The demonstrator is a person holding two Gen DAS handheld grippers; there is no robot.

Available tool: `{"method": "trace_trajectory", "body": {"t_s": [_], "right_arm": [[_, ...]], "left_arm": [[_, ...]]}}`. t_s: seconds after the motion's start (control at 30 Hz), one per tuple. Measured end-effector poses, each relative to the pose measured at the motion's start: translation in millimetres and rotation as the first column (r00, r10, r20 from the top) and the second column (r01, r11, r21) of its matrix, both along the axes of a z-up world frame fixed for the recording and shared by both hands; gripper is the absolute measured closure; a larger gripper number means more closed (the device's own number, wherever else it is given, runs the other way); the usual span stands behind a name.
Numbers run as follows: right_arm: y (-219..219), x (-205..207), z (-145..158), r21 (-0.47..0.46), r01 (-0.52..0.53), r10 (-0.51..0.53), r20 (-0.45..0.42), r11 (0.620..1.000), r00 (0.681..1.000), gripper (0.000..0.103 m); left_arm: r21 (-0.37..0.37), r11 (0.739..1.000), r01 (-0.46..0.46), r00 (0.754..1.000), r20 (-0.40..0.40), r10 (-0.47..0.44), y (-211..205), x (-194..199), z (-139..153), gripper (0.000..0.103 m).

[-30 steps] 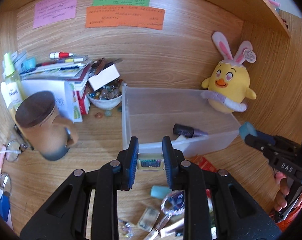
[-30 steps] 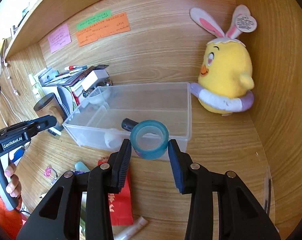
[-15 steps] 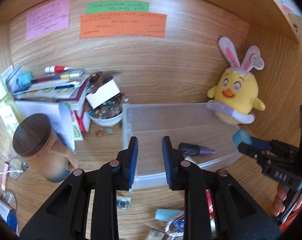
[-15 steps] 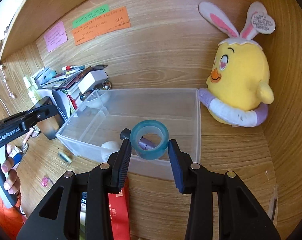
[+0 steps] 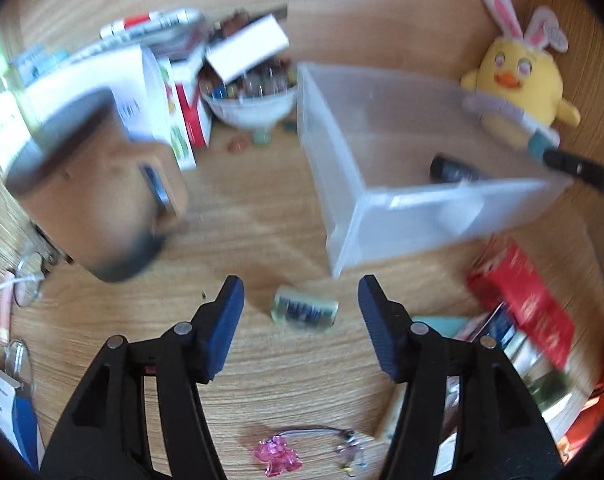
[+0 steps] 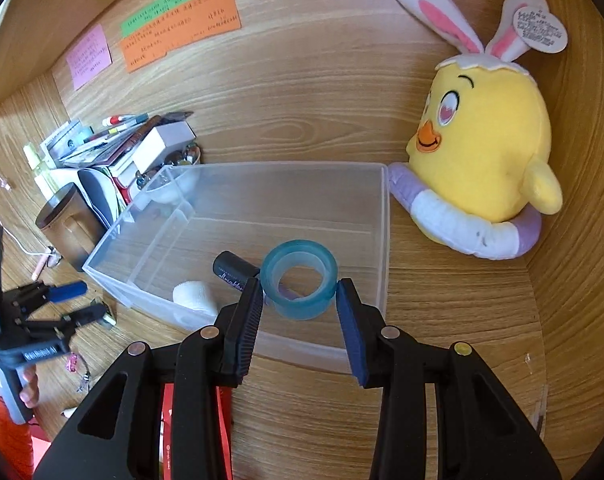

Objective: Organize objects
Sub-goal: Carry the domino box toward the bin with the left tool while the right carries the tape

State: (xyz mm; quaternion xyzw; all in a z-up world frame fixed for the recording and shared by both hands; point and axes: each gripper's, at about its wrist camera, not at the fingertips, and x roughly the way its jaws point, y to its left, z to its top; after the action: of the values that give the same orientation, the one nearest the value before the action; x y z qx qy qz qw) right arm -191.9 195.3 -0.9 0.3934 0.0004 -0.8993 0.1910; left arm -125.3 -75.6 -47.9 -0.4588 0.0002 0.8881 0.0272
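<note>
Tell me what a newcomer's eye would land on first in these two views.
First, the yellow chick plush with bunny ears, sitting in the back right corner beside the clear plastic bin. Next, the teal tape roll pinched in the right gripper above the bin's near end. In the blurred left view, the left gripper is spread wide around a small clear case on the desk.

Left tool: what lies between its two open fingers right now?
In the left wrist view, a small clear packet lies on the wooden desk inside the left tool's open gap, touching neither finger.
</note>
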Motion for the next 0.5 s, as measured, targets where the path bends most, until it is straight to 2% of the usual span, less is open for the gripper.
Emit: {"method": "trace_trajectory", "body": {"t_s": [0.07,0.13,0.17,0.2,0.4,0.5], "right_arm": [[-2.2,-4.0,-2.6,0.000,-0.003,0.003,0.016,1.000,1.000,0.068],[-5.0,-7.1,-5.5,0.006,-0.004,0.004,0.027,1.000,1.000,0.068],[-6.3,-7.8,-6.8,0.011,-0.004,0.004,0.030,1.000,1.000,0.068],[-7.7,-8.6,-8.3,0.016,-0.005,0.005,0.033,1.000,0.999,0.068],[-16.8,-15.4,-12.0,0.042,-0.013,0.011,0.048,0.999,0.999,0.068],[-19.6,-18.3,-13.7,0.054,-0.005,0.002,0.051,0.999,0.999,0.068]], "left_arm": [[0.001,1.000,-0.001,1.000,0.010,0.001,-1.2,-1.0,-5.5,0.044],[0.008,1.000,0.006,1.000,0.010,-0.006,-1.8,-1.9,-7.8,0.053],[0.005,1.000,0.007,1.000,0.010,-0.007,-1.4,-2.5,-7.6,0.063],[0.001,1.000,0.015,1.000,0.010,-0.015,-0.5,-2.7,-7.8,0.067],[-0.038,0.999,0.017,1.000,-0.022,-0.017,4.3,2.1,-6.5,0.067],[-0.035,0.999,-0.003,1.000,-0.030,0.002,1.6,3.4,-4.7,0.067]]}}
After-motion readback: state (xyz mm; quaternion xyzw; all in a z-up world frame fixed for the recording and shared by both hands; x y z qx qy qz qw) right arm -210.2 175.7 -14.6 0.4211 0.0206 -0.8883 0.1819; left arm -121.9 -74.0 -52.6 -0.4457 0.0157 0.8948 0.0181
